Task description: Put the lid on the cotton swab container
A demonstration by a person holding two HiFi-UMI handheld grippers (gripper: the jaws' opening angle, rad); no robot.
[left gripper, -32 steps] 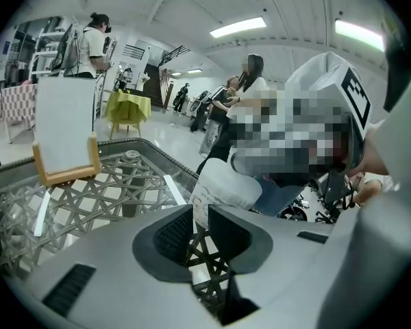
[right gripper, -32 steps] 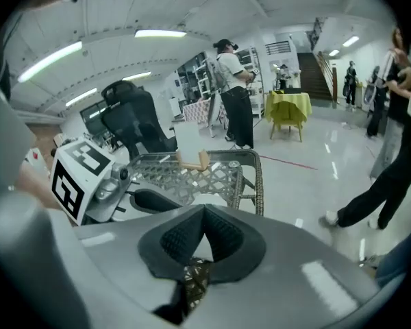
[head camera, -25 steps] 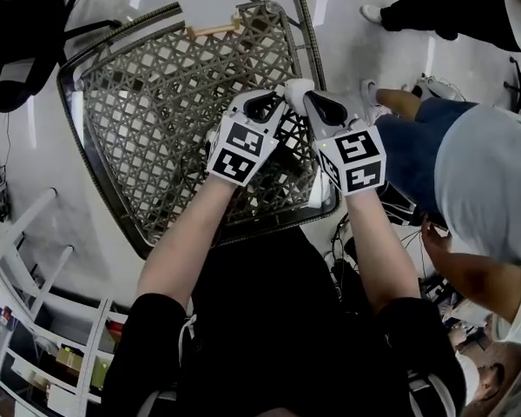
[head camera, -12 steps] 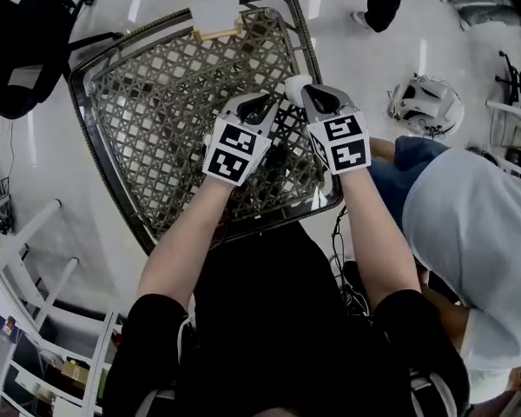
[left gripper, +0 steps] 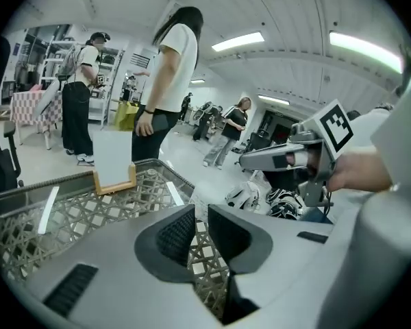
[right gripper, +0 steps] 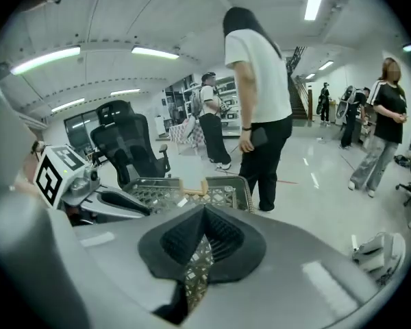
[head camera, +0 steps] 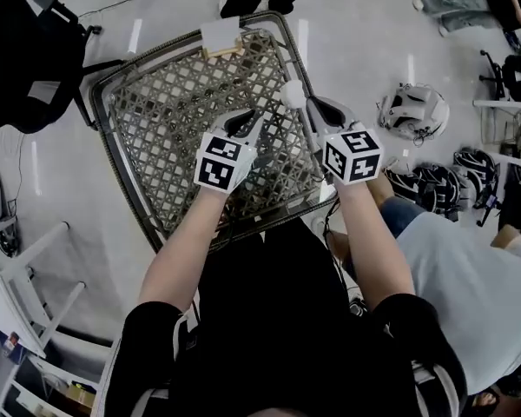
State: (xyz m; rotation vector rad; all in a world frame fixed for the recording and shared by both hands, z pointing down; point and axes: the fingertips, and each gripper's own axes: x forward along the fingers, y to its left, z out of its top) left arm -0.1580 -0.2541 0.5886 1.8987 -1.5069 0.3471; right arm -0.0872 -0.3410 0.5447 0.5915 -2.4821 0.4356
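Note:
No cotton swab container or lid shows in any view. In the head view both grippers hover over a woven lattice table (head camera: 148, 146) with a black rim. My left gripper (head camera: 240, 122) points up and to the right; in its own view (left gripper: 201, 221) the pads stand a narrow gap apart with only lattice behind them. My right gripper (head camera: 297, 95) is level with it near the table's right edge; in its own view (right gripper: 204, 214) the pads meet at the tip and grip nothing. Each gripper sees the other: the right gripper (left gripper: 243, 162) and the left gripper (right gripper: 156, 211).
A white card in a wooden stand (head camera: 220, 37) sits at the table's far edge. A black office chair (head camera: 26, 59) is at the left, helmets (head camera: 412, 111) lie on the floor at the right, and a crouching person (head camera: 469, 276) is close by. People stand beyond the table (right gripper: 260, 94).
The grippers have drawn apart and now sit lower over the table. The view has swung, and the person at the right has dropped toward the lower right corner.

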